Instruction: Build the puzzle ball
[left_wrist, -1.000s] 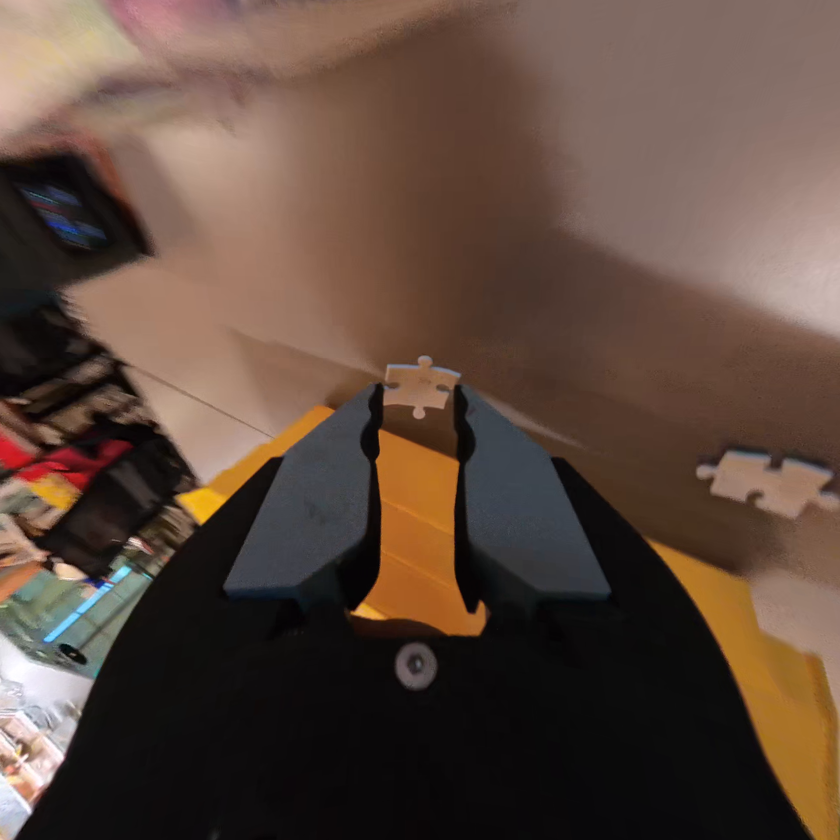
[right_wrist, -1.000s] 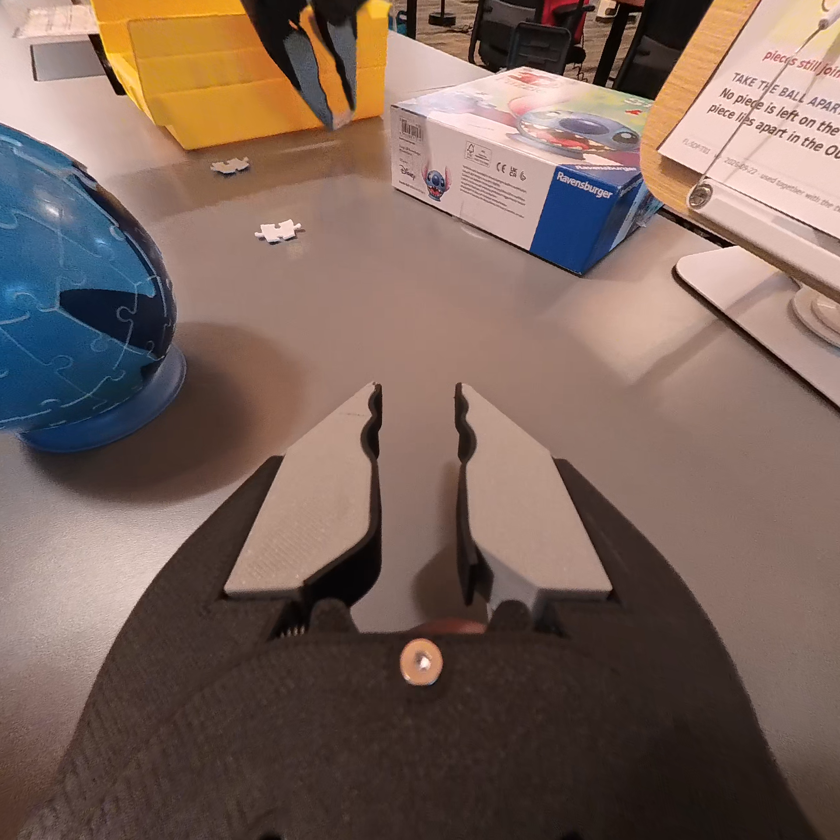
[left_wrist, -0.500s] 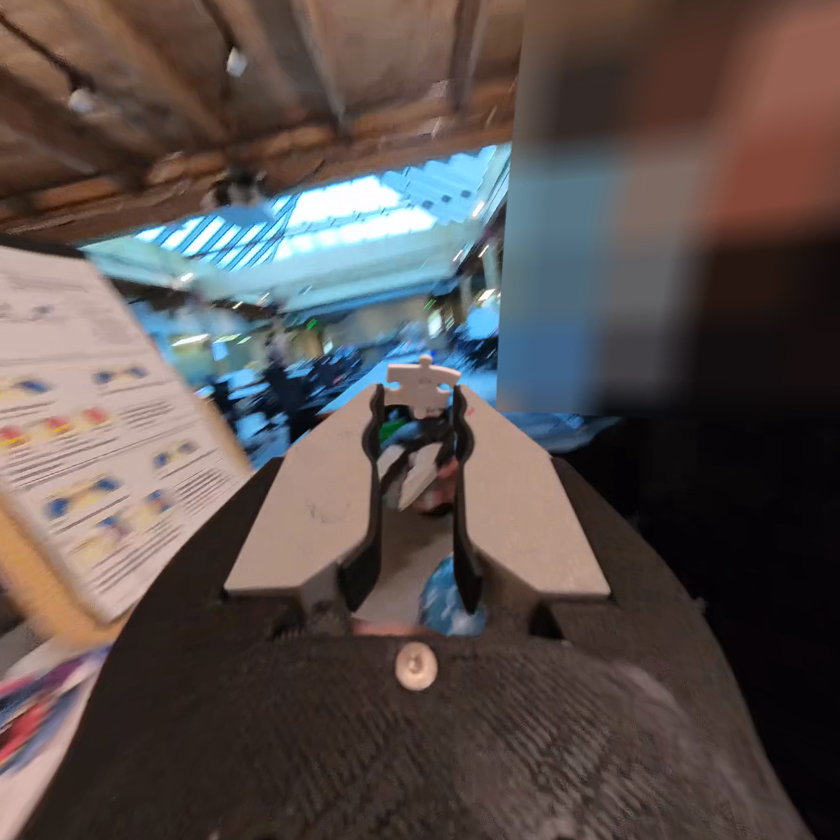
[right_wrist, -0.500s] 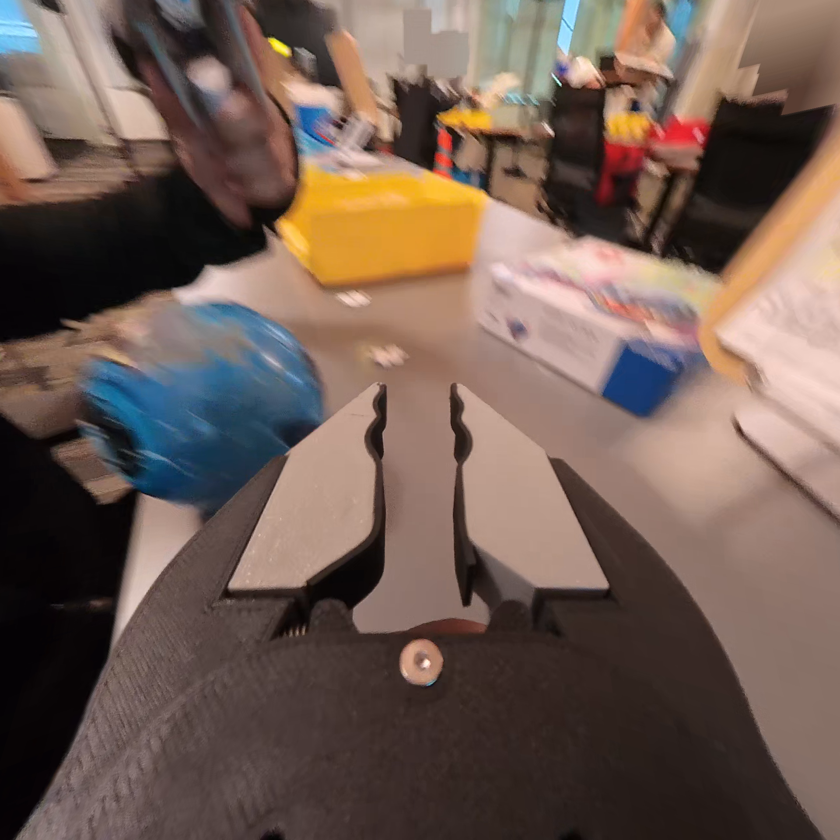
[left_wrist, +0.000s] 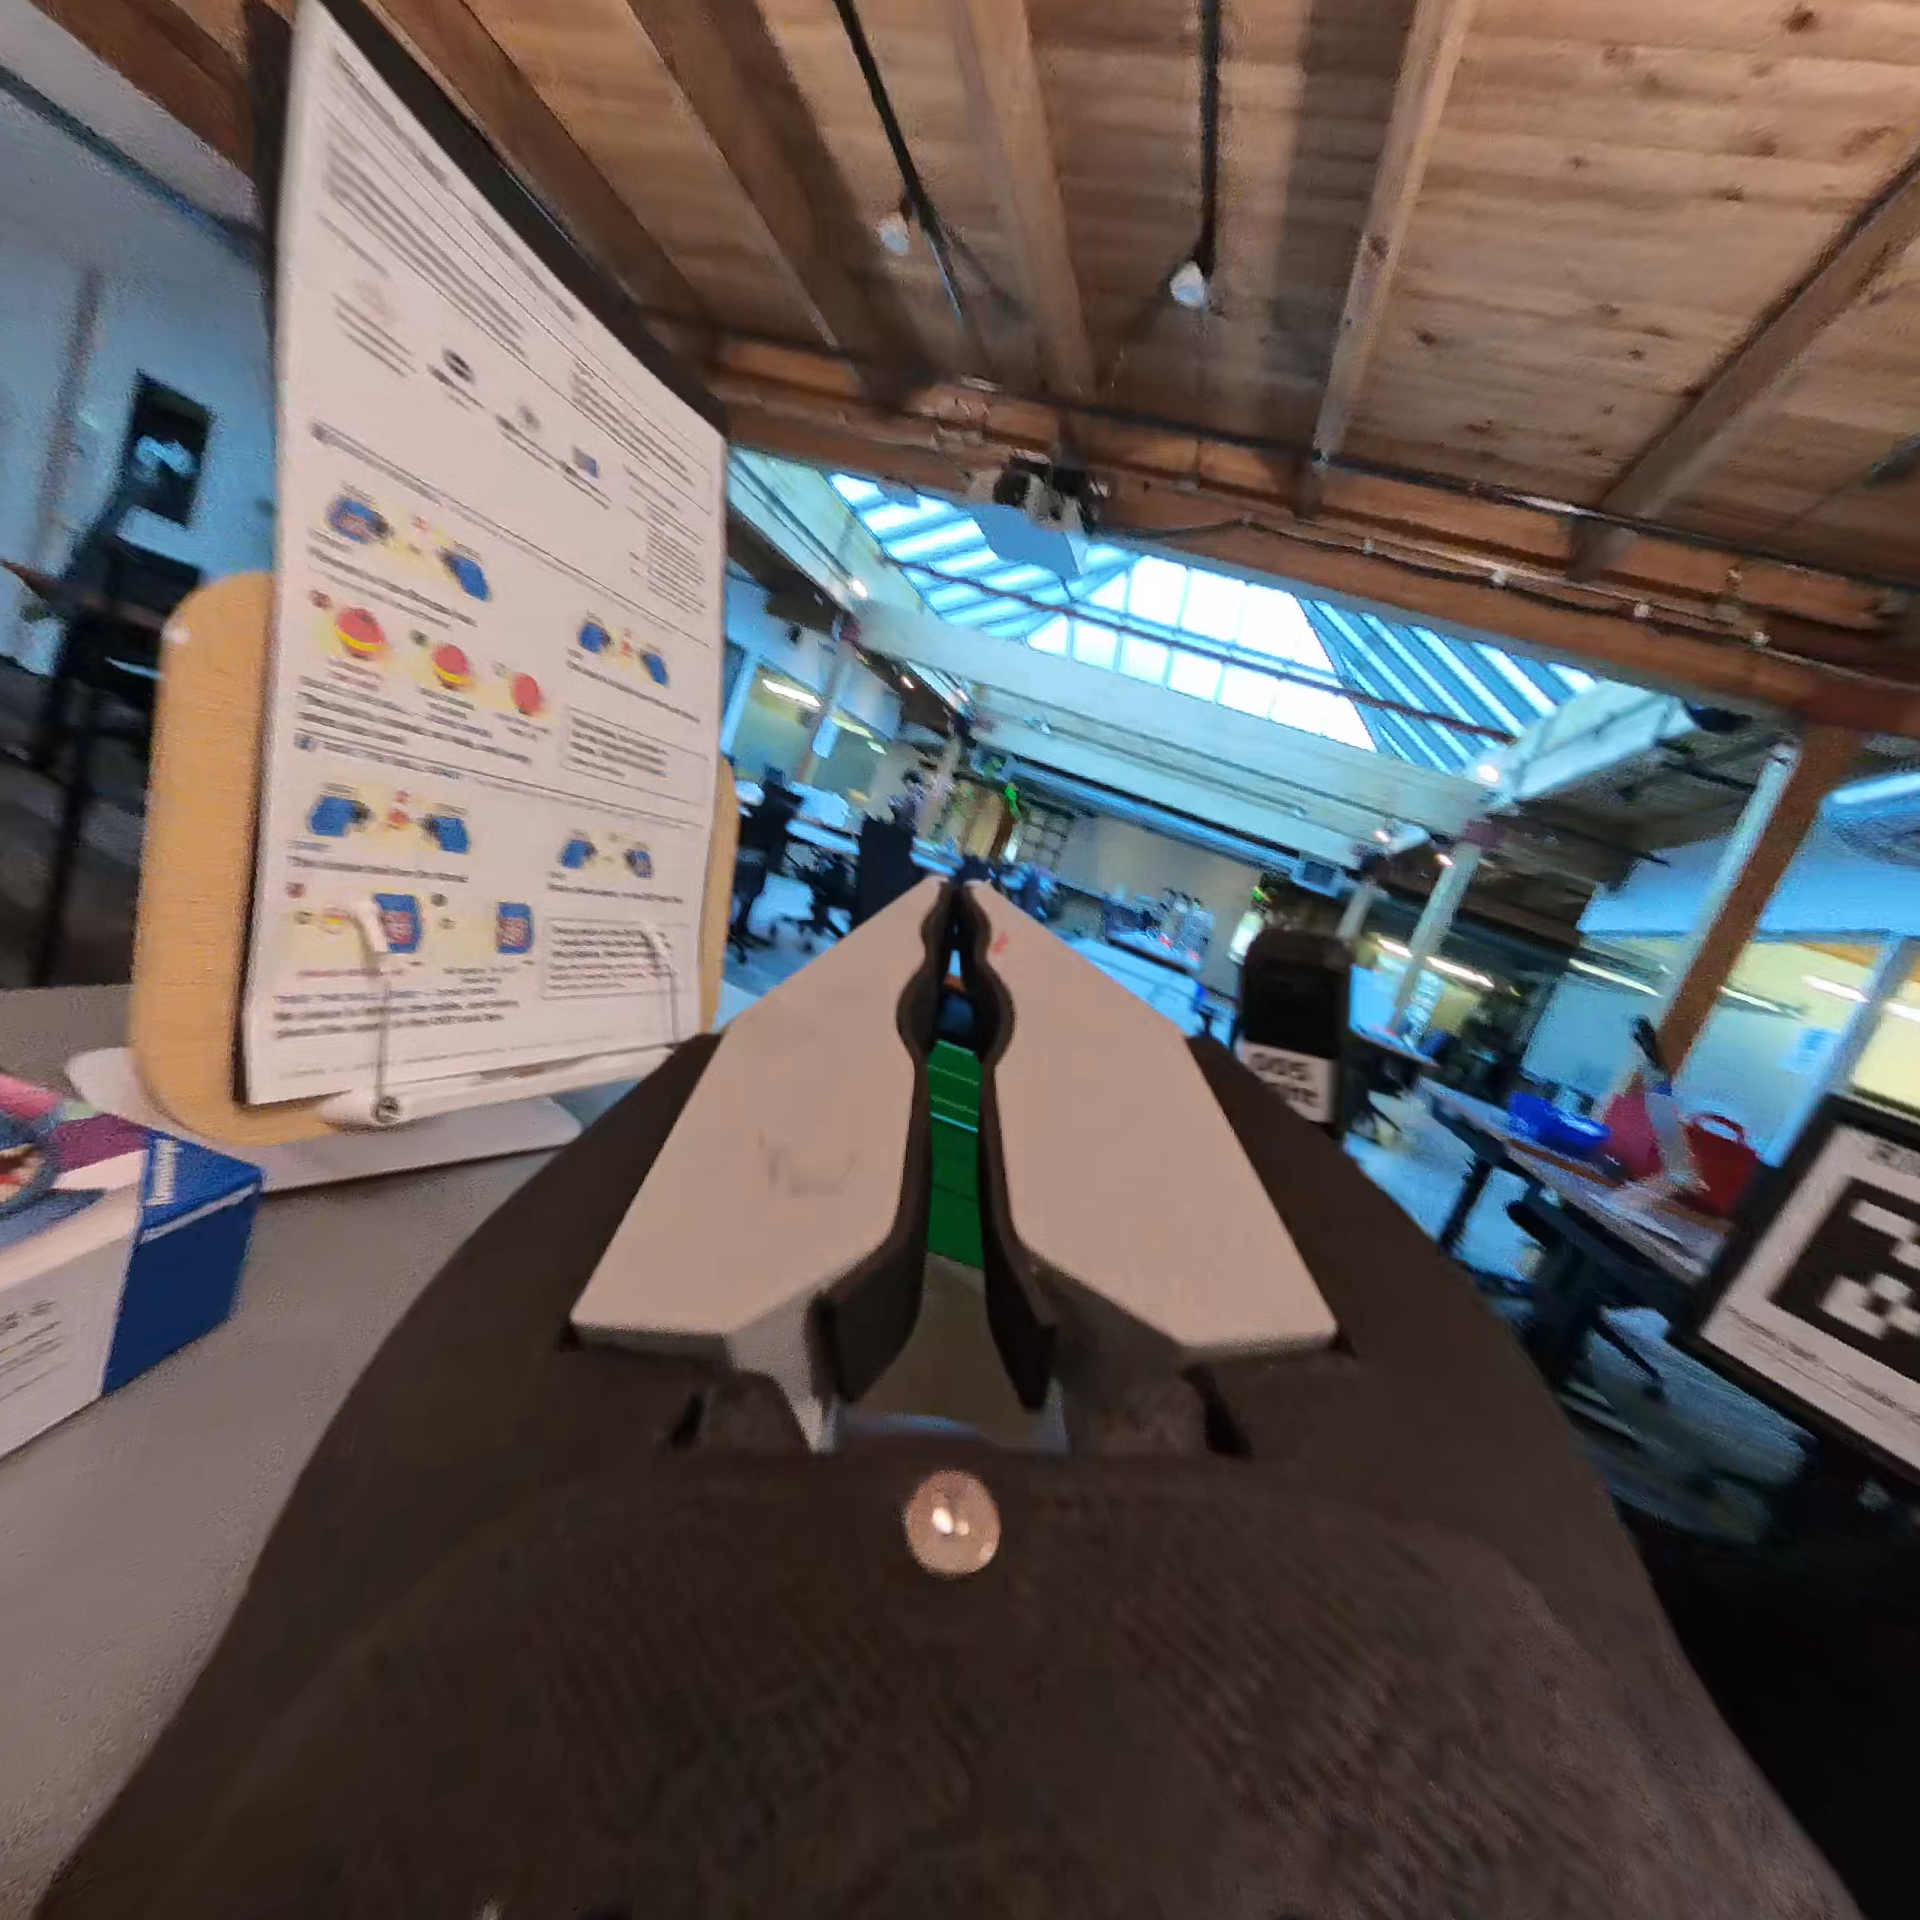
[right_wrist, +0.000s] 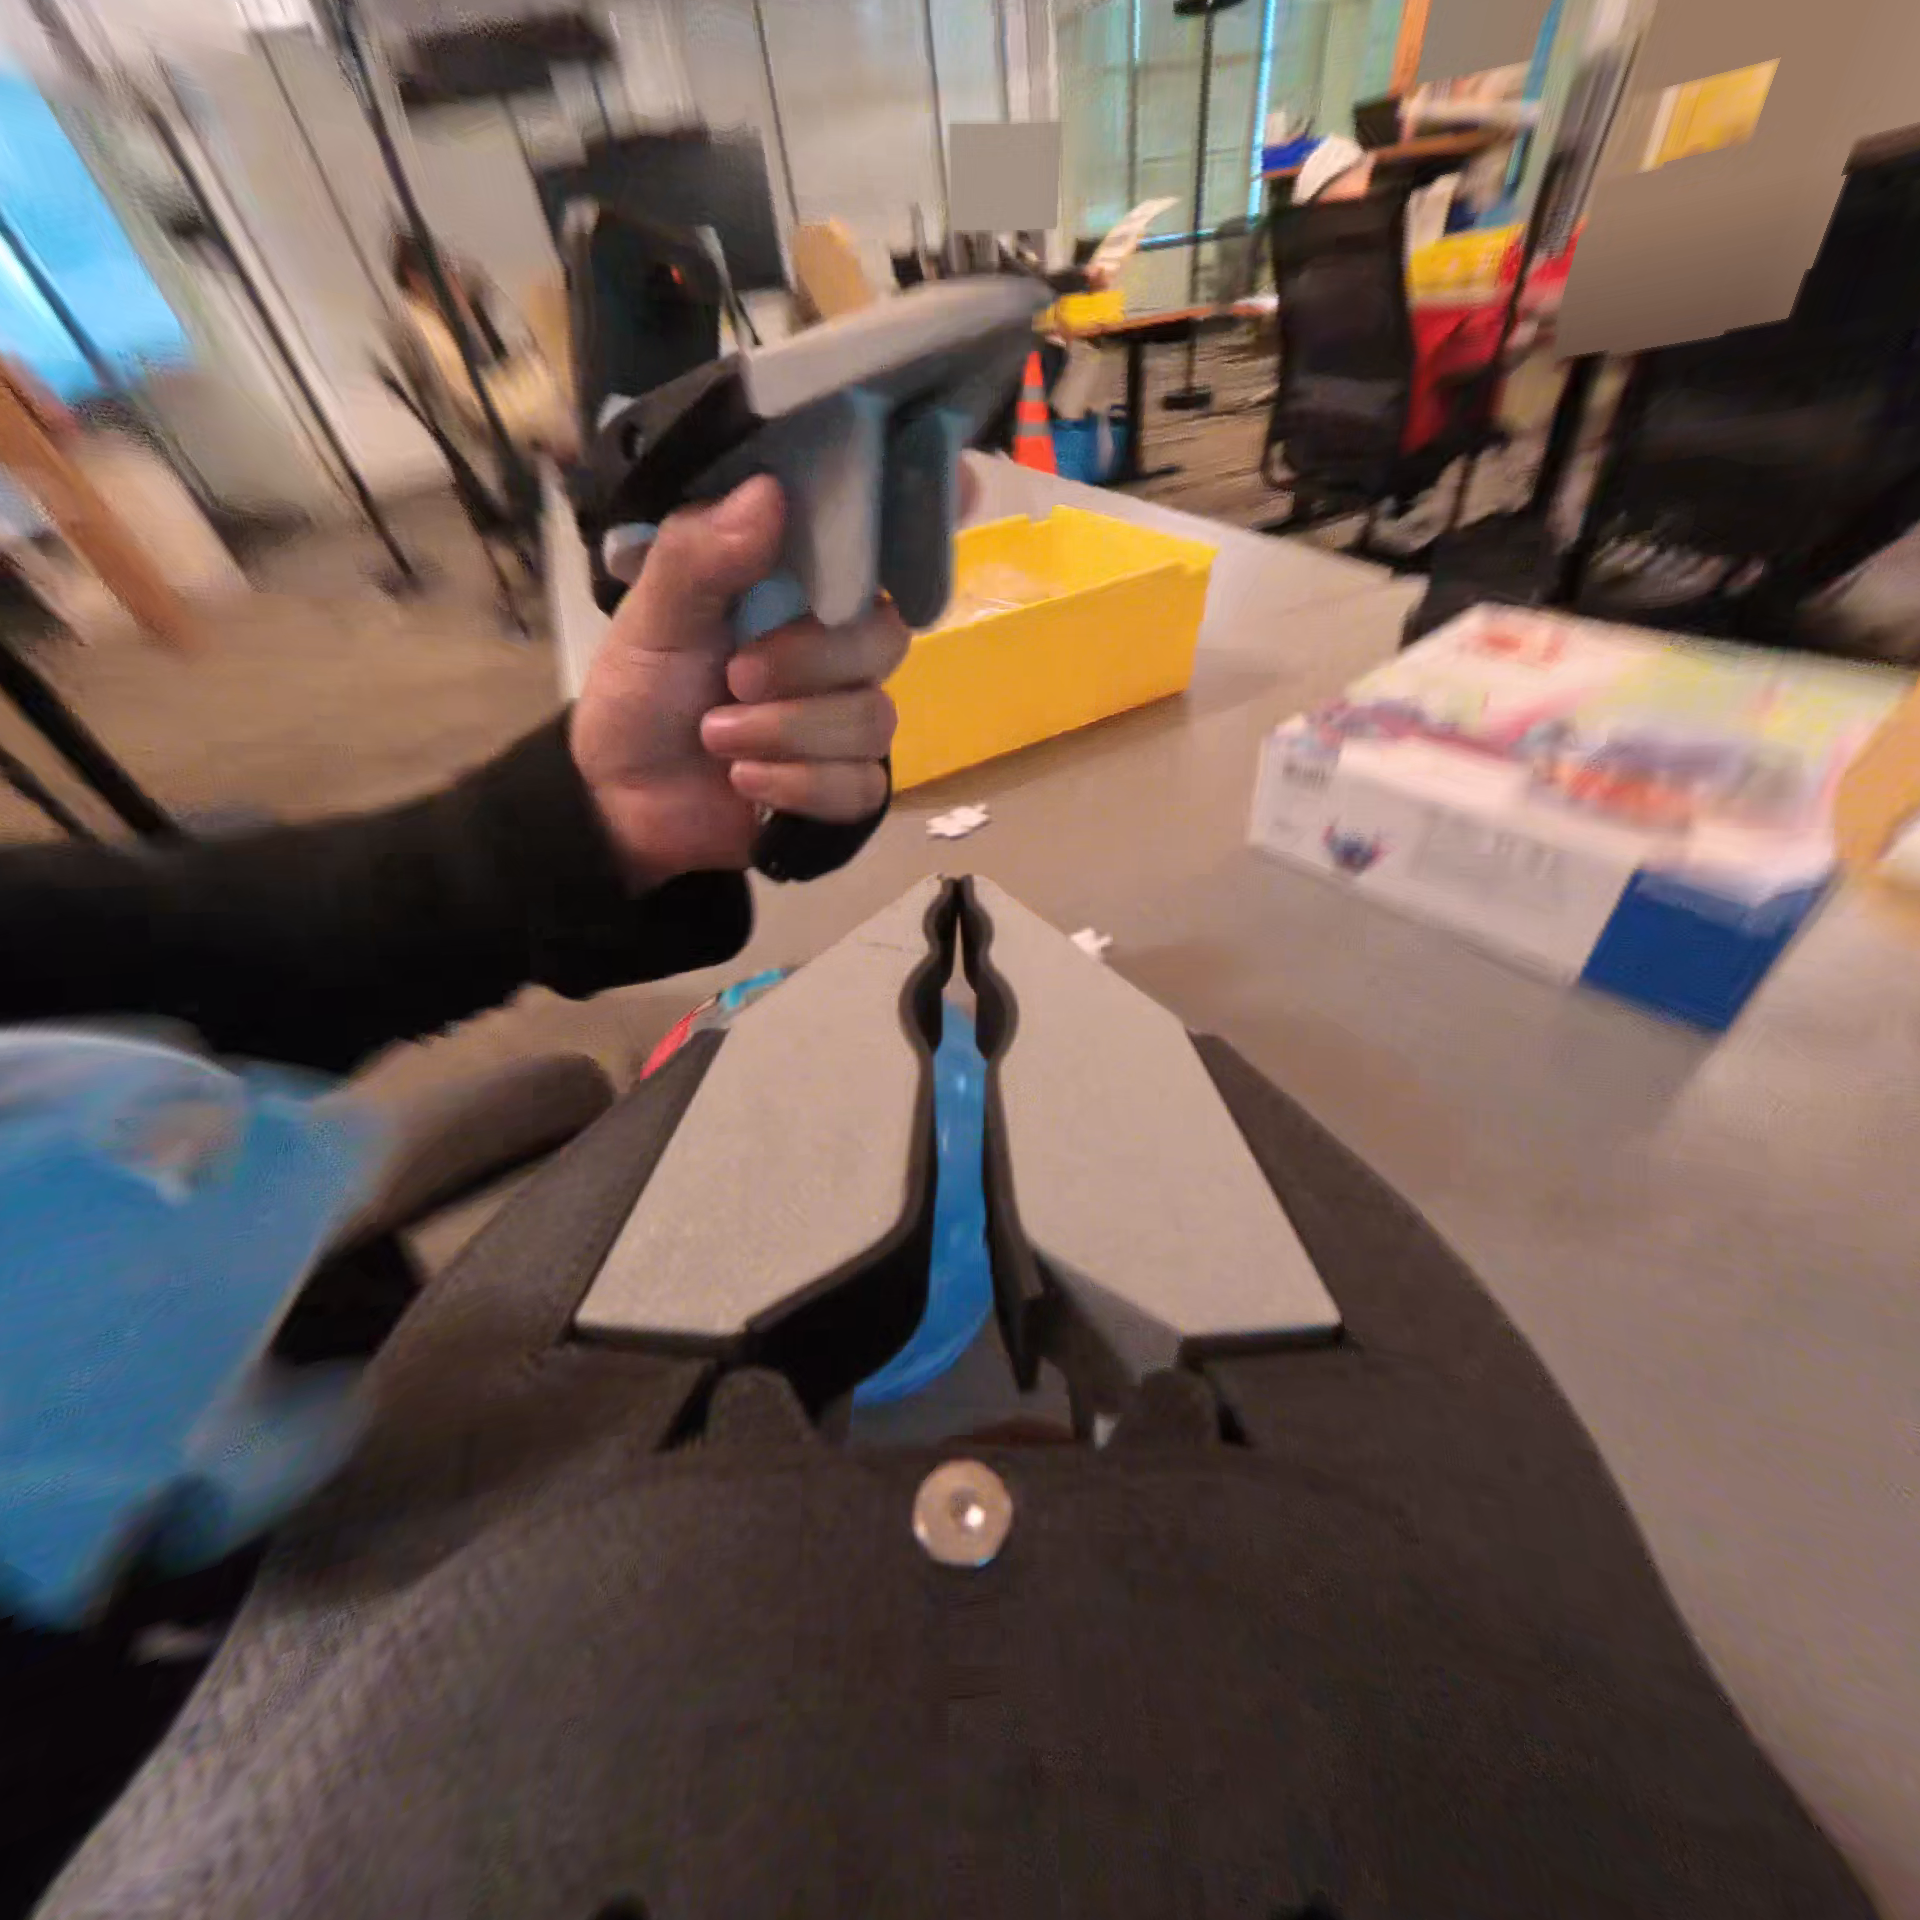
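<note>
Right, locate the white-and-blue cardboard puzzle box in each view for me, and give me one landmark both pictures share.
Left wrist view: the white-and-blue cardboard puzzle box sits at the left edge, below the middle, cut off by the frame.
Right wrist view: the same box lies on the right side at mid height, beyond the shut fingers.
Shared landmark: the grey table the box rests on.
</note>
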